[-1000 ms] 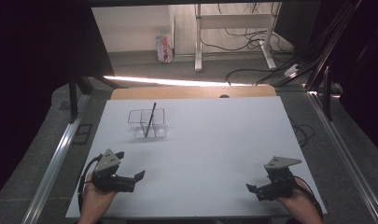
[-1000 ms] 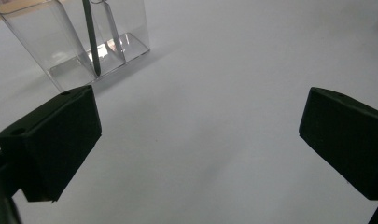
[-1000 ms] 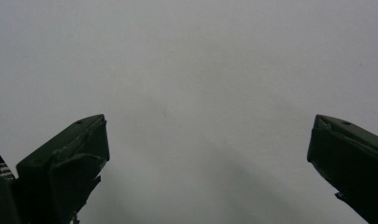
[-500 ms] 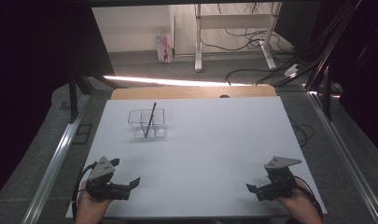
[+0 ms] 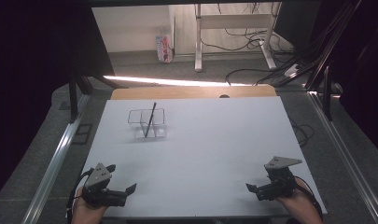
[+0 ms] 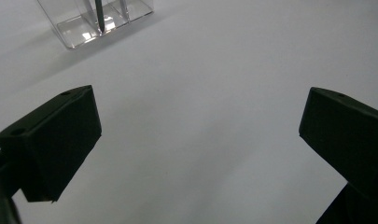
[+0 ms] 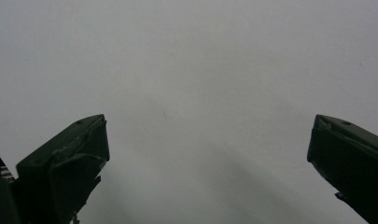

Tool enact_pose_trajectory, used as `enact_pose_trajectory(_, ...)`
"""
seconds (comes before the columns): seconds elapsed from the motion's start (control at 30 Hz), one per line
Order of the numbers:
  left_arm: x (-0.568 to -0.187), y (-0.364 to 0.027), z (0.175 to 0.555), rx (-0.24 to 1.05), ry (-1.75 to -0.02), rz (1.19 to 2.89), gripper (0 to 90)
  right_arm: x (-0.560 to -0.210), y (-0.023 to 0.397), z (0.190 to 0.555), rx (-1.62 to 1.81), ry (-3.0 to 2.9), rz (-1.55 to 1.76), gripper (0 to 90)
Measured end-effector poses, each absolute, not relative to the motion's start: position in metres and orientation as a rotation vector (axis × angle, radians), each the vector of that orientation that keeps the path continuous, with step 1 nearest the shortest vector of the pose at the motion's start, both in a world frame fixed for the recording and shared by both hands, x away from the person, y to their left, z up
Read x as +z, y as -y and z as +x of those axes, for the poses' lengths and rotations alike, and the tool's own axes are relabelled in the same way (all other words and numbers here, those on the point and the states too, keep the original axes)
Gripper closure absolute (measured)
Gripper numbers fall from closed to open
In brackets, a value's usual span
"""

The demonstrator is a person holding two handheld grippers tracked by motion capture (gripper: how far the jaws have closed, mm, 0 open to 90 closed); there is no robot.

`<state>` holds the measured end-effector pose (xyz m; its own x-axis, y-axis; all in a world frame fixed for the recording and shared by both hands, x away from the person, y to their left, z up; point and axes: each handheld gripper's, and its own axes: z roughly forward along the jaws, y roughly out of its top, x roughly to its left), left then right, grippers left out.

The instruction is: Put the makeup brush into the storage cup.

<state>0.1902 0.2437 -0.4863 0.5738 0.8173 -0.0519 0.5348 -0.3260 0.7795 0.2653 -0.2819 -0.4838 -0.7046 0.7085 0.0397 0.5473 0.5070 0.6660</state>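
Two grippers, both at the near edge of the white desk. Left gripper: lower left of the high view, jaws spread wide, nothing held. Right gripper: lower right of the frame, jaws likewise wide apart and empty; its own view looks onto bare desk surface between the jaws.

One clear holder, divided into compartments, upper left of the desk and well apart from both grippers. One dark pen stands in it, leaning, tip down; which compartment cannot be told. The left gripper view has the holder's base at the upper left of the frame.

Step in hand, as judged: rest or starting stance, no contact with anything. Next move, if the pen is the object, calls for a long forward reach by the left gripper, jaws lined up across the shaft above the holder's rim.
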Motion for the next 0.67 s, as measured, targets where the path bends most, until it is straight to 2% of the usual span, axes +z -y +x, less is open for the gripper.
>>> enact_pose_trajectory(0.67,-0.4925,-0.2446,0.1919,0.433,-1.126,2.035,0.0,-0.4857,0.2808,0.2652,0.957,-2.531,1.062,0.0)
